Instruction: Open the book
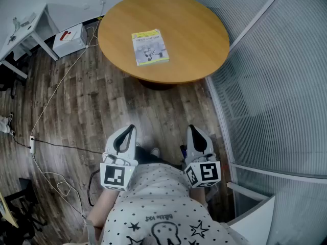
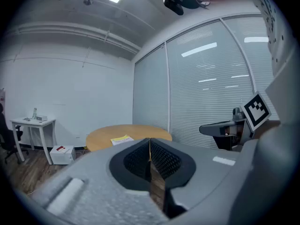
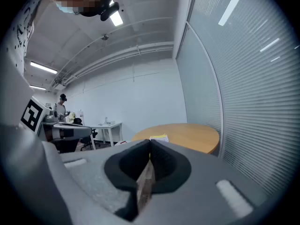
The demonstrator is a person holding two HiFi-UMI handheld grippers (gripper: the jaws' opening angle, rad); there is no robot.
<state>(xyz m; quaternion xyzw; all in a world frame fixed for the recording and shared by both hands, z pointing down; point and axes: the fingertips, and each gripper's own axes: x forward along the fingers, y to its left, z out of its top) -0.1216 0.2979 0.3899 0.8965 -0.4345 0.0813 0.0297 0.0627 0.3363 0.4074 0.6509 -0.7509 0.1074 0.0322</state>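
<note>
Standing well apart from the closed book (image 1: 150, 47) on the round table (image 1: 199, 45), holding left gripper (image 1: 131, 129) and right gripper (image 1: 191, 128) pinched together, empty. Next probably calling for approaching, then prising it open.

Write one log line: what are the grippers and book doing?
book: closed, flat on round table | left gripper: shut, empty | right gripper: shut, empty | both short of table | opening not started

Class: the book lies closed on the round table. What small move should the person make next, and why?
Probably step forward and carry both grippers toward the table. The book lies closed on it, well ahead of the left gripper and right gripper, which hang over the floor with jaws together and empty, too far away to touch it.
</note>
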